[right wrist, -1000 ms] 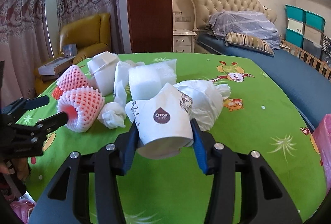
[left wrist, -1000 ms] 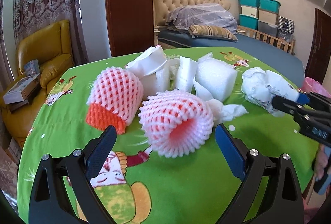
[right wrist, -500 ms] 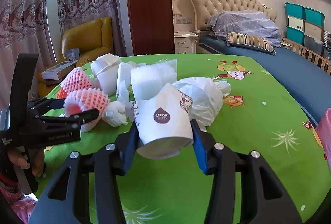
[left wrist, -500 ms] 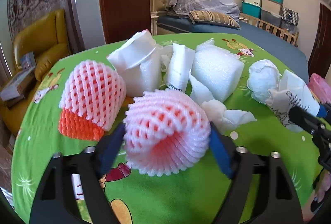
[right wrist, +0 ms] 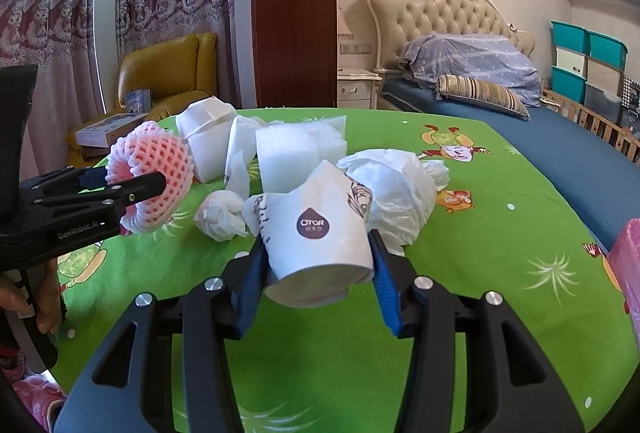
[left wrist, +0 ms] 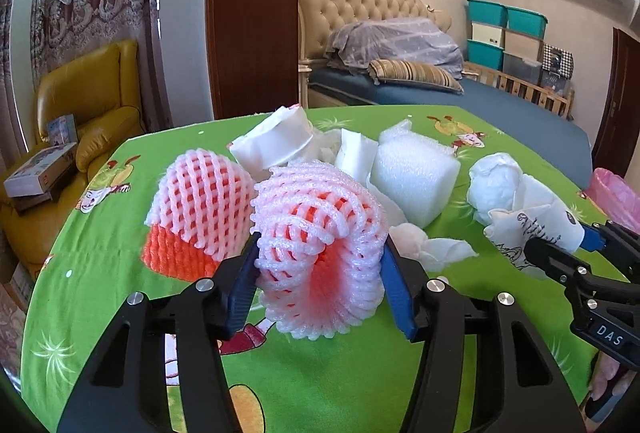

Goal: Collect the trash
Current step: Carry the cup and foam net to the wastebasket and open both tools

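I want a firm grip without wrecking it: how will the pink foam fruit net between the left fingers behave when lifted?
The pink foam net probably squashes easily; the left hand-held gripper is closing and already dents it. Its open mesh suggests it's very light. Rough ribs likely resist slipping.

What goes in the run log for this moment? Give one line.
left gripper: jaws closing on foam fruit net | right gripper: holding paper cup | both above green tablecloth

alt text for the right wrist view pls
The right gripper clamps a crushed white paper cup over a green tablecloth strewn with foam and tissue trash. At left, the left gripper closes on a pink foam net.
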A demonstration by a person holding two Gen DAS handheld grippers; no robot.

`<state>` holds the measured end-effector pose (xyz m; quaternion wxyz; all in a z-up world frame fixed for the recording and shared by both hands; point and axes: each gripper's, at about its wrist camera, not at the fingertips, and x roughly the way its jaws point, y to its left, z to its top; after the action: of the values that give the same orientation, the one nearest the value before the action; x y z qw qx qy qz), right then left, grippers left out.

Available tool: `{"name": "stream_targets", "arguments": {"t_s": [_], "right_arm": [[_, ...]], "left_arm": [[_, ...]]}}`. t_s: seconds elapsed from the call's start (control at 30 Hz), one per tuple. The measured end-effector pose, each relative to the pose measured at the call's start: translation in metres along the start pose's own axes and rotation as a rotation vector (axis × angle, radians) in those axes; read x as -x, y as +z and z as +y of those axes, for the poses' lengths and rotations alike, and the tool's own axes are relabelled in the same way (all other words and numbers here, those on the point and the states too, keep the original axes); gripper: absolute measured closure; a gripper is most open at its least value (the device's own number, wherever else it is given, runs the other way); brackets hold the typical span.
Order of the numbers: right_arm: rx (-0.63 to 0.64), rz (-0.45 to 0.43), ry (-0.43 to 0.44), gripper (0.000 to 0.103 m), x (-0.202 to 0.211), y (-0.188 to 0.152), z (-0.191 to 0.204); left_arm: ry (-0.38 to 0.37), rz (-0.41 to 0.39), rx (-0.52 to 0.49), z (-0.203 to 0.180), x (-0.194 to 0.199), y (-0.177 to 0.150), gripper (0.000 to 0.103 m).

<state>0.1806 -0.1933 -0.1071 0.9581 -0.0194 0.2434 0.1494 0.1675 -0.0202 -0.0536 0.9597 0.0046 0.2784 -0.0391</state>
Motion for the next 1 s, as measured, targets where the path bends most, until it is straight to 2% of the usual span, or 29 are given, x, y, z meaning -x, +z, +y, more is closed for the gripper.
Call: {"name": "stream_targets", "arguments": {"t_s": [0.3,0.57,0.7,1.0], "right_arm": [[-0.017,-0.019,0.004,0.056,0.004,0.000,-0.003],[-0.048,-0.077,0.009,0.056,0.032,0.002,-0.010],[-0.048,-0.108,-0.006,0.056,0.047,0.002,-0.015],[-0.093,-0.122,-0.031,0.056,0.063,-0.011,-0.036]], "left_arm": [[-0.014,-0.042,0.003,-0.002,0.016,-0.004,0.050],[-0.038,-0.079,-0.015,-0.013,0.044,-0.011,0.050],[-0.052,-0.108,-0.041,-0.024,0.055,-0.012,0.050],[-0.089,-0.115,-0.104,-0.050,0.061,-0.018,0.050]]}}
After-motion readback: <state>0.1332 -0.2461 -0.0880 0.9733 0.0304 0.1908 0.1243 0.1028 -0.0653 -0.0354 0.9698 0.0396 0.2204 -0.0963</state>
